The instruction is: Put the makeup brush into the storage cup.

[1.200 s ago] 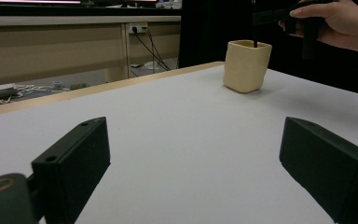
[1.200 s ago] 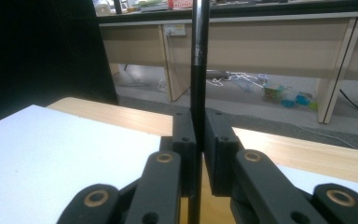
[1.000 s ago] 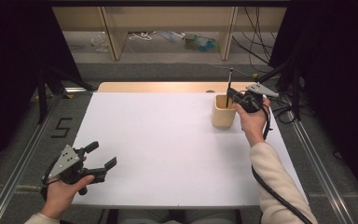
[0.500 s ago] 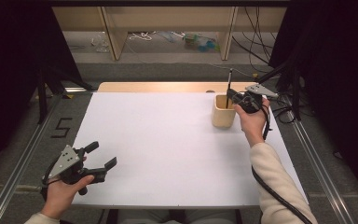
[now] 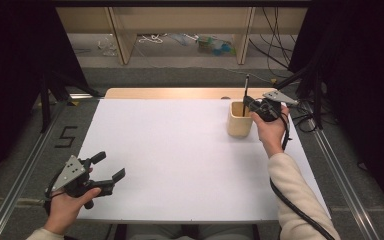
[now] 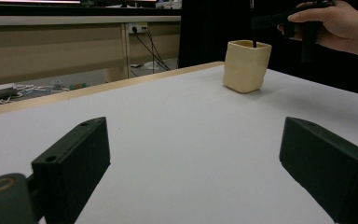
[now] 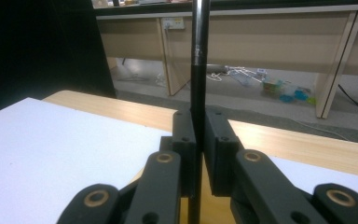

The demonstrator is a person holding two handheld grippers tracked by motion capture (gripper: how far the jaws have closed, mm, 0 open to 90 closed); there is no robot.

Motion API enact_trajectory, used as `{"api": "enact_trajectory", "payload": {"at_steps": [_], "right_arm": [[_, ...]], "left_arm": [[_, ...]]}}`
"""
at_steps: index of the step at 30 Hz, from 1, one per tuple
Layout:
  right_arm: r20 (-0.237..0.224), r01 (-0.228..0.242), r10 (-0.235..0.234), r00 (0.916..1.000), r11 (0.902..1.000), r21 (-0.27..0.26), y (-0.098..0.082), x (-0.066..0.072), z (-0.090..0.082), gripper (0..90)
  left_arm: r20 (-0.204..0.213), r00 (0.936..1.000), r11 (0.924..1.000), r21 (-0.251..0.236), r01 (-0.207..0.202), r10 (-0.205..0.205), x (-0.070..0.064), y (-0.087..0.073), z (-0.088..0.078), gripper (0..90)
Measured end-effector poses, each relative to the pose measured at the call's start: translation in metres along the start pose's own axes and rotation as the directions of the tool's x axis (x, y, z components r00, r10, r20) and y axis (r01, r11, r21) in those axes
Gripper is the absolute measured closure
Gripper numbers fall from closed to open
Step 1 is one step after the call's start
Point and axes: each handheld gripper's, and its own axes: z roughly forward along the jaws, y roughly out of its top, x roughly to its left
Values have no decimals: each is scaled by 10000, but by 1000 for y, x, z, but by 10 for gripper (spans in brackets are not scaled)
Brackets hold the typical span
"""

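Pen (image 5: 245, 95) between right hand-held gripper (image 5: 250, 104) jaws

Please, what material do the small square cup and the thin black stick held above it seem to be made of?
The cup looks like pale wood or matte ceramic: cream colour, thick rounded rim, no shine, no clear grain, so I cannot tell which. The stick looks like smooth black plastic or lacquered wood with a semi-gloss finish; a narrow ring near its upper part catches light. The right tool is shut on it.
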Motion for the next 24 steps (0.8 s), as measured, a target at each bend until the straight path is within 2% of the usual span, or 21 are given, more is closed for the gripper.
{"api": "enact_trajectory", "payload": {"at_steps": [3,4,12,14,15,19,20,24], "right_arm": [[-91,-34,33,10000,9999,-117,-1,0,1,843],[5,-10,10,10000,10000,9,-1,0,1,843],[28,32,-32,10000,10000,48,-2,-1,1,843],[50,-74,74,10000,9999,71,-2,0,2,843],[30,48,-48,10000,10000,45,-3,-1,2,843],[11,-92,92,10000,9998,147,-3,0,2,843],[46,35,-35,10000,9999,102,-3,-1,3,842],[34,57,-57,10000,9999,116,-4,-1,3,842]], "left_arm": [[-3,10000,10000,9,-5,5,0,0,0,82],[-2,10000,10000,8,-6,6,0,0,0,82],[-9,10000,10000,18,-1,1,0,0,0,82],[-7,10000,10000,14,-6,6,0,0,0,82],[-10,10000,10000,11,1,-1,0,0,0,82],[-16,10000,10000,16,13,-13,0,0,0,82],[-11,10000,10000,16,-3,3,0,0,0,82],[-15,10000,10000,17,17,-17,0,0,0,82]]}}
